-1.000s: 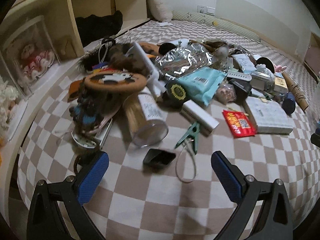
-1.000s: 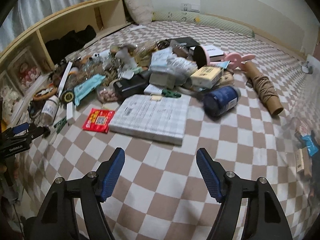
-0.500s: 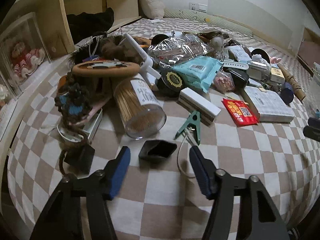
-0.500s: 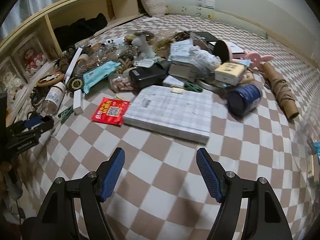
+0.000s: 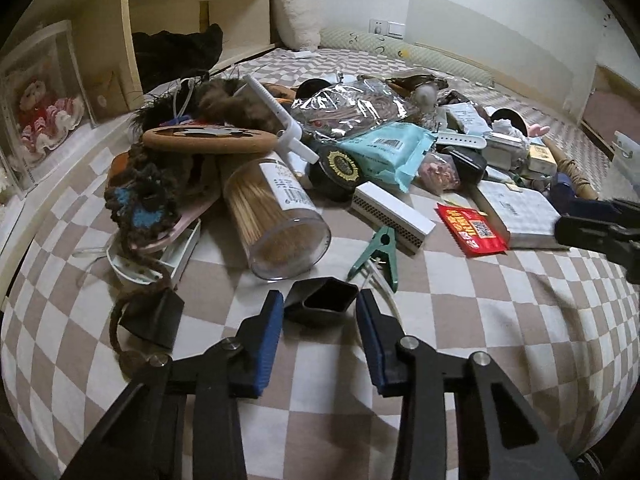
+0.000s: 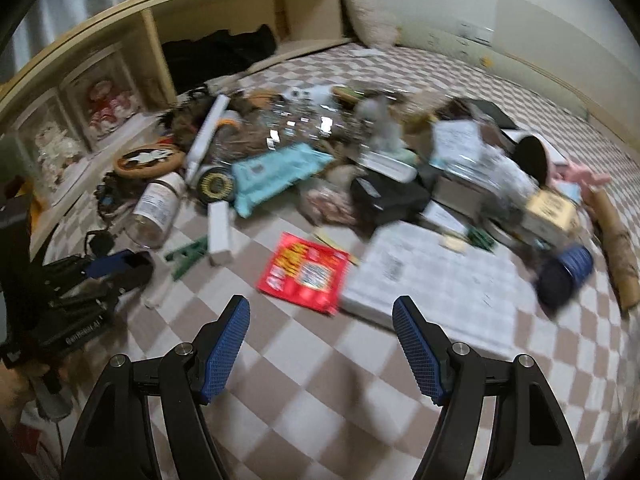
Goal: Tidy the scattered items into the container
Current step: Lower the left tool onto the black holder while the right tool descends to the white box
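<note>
your left gripper [image 5: 320, 312] had just been closing: a second earlier its blue pads stood wide apart on either side of the small black tray [image 5: 322, 300], and by this moment they had come in to sit right at its two sides, the tray between them. the left pad looked to be touching the tray's wall and the right pad was at or just off its corner (i could not tell whether they were truly pressing yet). i judged that you were at the start of a pick, with the tray not yet lifted off the checkered blanket [image 5: 460, 360].

your right gripper [image 6: 322, 344] had swung across the blanket toward 9 o'clock, so that the red packet [image 6: 306, 272] now lay at 12 o'clock just beyond its wide, empty jaws; that view was blurred.

the tray was a small, shallow, dark thing with rounded corners and an open hollow top, lying flat and tipped a little toward 2 o'clock. it sat at the near edge of the clutter, with the green clip [image 5: 378, 250] just beside it at 1 o'clock and the clear jar of sticks [image 5: 276, 216] near it at 11 o'clock. no container for the tidying showed in either view
</note>
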`<action>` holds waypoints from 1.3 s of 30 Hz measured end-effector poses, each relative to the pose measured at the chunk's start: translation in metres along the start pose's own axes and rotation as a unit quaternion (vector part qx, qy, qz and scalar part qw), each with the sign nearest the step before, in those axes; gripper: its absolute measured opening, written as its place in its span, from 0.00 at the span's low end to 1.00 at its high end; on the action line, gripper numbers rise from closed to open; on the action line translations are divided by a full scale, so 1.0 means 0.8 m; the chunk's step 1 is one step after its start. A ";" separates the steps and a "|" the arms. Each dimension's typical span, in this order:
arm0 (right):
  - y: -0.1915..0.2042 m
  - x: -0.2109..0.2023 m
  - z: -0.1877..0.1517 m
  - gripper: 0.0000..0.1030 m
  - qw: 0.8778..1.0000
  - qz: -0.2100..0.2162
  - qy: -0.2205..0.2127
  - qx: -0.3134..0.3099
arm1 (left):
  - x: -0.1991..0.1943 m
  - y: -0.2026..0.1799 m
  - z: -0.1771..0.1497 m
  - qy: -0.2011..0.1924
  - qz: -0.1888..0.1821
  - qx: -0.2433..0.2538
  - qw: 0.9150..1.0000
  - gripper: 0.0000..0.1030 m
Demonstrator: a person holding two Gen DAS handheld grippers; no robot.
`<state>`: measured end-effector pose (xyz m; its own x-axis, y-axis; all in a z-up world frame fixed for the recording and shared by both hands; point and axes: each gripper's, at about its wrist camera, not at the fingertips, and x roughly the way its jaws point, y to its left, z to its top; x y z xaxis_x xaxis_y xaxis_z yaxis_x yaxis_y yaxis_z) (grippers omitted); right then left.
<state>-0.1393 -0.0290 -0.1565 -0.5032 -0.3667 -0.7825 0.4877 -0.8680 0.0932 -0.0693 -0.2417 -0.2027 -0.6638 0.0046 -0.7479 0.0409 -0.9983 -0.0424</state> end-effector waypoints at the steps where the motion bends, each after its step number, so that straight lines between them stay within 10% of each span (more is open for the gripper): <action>1: 0.005 0.004 0.003 0.72 1.000 0.005 0.001 -0.003 | 0.000 0.000 0.000 -0.001 -0.003 0.000 1.000 0.36; 12: 0.056 0.057 0.036 0.71 0.997 0.077 0.018 -0.016 | -0.023 0.017 -0.013 0.003 0.011 -0.032 0.999 0.33; 29: 0.051 0.098 0.028 0.13 0.996 0.079 0.046 0.000 | -0.029 0.023 -0.029 0.000 0.013 -0.042 0.999 0.32; 39: 0.029 0.075 0.018 0.10 0.993 0.109 0.035 0.014 | -0.024 0.020 -0.029 0.002 0.020 -0.039 0.999 0.43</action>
<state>-0.1684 -0.0760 -0.1919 -0.3369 -0.5239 -0.7823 0.5584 -0.7801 0.2820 -0.0384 -0.2561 -0.2046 -0.6570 -0.0352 -0.7531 0.1263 -0.9899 -0.0639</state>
